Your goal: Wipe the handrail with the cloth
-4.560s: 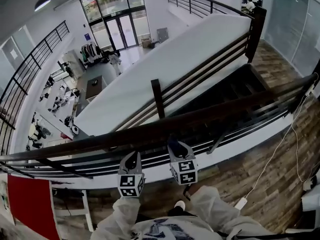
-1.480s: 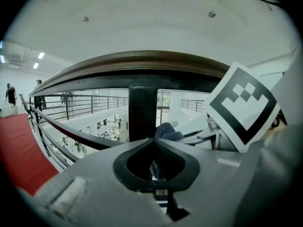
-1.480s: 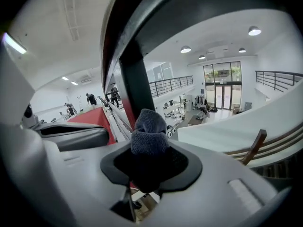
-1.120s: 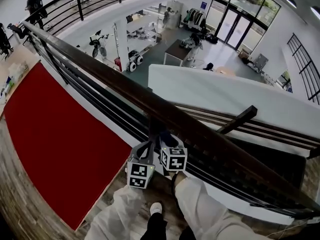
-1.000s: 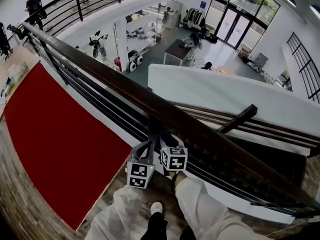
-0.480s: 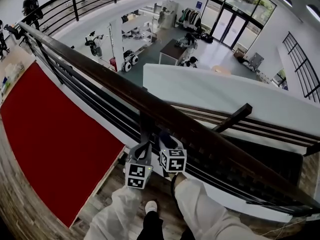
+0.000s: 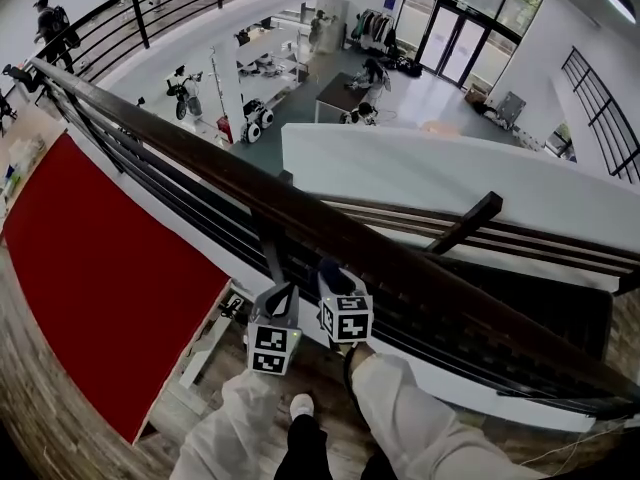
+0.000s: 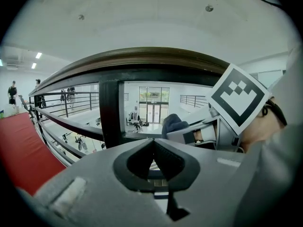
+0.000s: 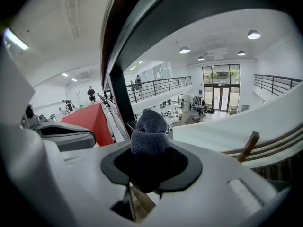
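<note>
The dark wooden handrail (image 7: 300, 218) runs from upper left to lower right, with black bars under it. My right gripper (image 7: 330, 271) is shut on a grey-blue cloth (image 9: 148, 126), whose bunched tip sits just below the rail's near edge; I cannot tell whether they touch. In the right gripper view the handrail (image 9: 142, 18) arcs overhead, above the right gripper (image 9: 149, 150). My left gripper (image 7: 281, 291) hangs beside it on the left, shut and holding nothing. From the left gripper (image 8: 152, 144) the handrail (image 8: 142, 60) and a black post (image 8: 111, 112) fill the view, with the cloth (image 8: 173, 123) to the right.
A red carpet (image 7: 90, 258) covers the floor on my left, and a white stand (image 7: 205, 343) lies by the railing's foot. Beyond the rail are a white stair wall (image 7: 430, 173), a wooden stair post (image 7: 465, 223) and the hall far below. People stand at the far left (image 7: 48, 18).
Since 4.6 s ago I face a different stretch of rail, with the red carpet. In the last second both grippers slid slightly left along the rail; neither changed grip.
</note>
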### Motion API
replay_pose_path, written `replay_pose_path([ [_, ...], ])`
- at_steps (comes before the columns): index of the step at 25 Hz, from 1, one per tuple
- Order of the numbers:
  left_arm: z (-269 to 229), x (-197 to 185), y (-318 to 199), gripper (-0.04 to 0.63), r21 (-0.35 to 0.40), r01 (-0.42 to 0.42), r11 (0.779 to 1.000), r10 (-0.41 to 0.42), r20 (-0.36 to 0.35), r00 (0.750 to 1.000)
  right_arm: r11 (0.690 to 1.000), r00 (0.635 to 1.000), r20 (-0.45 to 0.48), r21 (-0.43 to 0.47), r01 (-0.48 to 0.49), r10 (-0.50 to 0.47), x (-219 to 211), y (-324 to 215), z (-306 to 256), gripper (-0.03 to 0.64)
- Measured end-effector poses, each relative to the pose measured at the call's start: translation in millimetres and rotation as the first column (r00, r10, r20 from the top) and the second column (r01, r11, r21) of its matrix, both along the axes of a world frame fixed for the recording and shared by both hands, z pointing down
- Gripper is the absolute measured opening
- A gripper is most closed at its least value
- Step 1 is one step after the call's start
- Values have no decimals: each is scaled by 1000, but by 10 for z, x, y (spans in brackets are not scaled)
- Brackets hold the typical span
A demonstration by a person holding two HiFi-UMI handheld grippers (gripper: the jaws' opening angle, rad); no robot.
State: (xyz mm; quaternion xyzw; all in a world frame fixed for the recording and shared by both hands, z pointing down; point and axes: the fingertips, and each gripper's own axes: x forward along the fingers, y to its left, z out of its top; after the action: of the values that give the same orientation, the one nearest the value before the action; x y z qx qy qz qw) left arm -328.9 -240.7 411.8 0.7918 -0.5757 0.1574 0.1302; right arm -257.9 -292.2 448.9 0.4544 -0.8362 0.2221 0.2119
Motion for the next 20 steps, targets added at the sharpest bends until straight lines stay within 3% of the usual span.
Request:
replay_pose_path([
  [20, -50, 802, 231, -6, -11, -76, 997, 76, 5, 997, 999, 999, 21, 9, -33, 33, 832, 363, -68, 115],
])
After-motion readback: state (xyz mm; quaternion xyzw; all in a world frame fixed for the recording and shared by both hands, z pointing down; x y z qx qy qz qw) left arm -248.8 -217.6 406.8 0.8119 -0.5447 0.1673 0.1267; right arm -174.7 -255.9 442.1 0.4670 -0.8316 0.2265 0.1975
